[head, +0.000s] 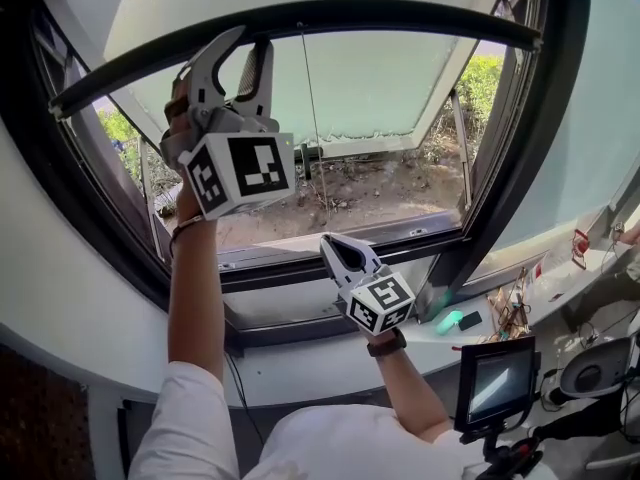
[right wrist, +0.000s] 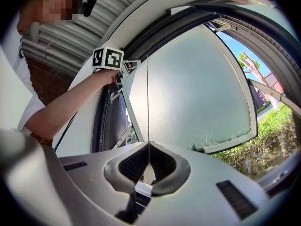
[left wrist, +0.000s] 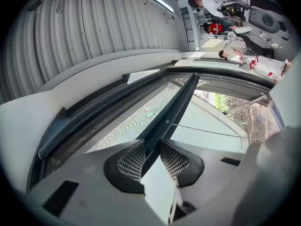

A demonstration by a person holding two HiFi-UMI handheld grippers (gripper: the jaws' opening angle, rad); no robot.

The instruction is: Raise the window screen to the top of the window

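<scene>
The left claw (head: pixel 250 40) is clamped on the dark bottom bar (head: pixel 400 16) of the window screen (left wrist: pixel 136 121). In the left gripper view the bar runs straight between its ribbed pads (left wrist: pixel 131 163), which press on both sides. The right claw (head: pixel 328 240) sits lower, near the sill, with its jaws closed on the thin cord (right wrist: pixel 147 102) that hangs from the bar.

The step in hand appears to be the lift itself, with the bar high in the opening. A band of mesh shows between the bar and the dark top channel (left wrist: pixel 94 112), so the screen is not yet fully up.

The next move likely calls for pushing the bar up evenly until it meets the channel, while keeping the cord from snagging.

No container is in view. The surface (head: pixel 560 288) at the right carries only small loose items, too small to name.
</scene>
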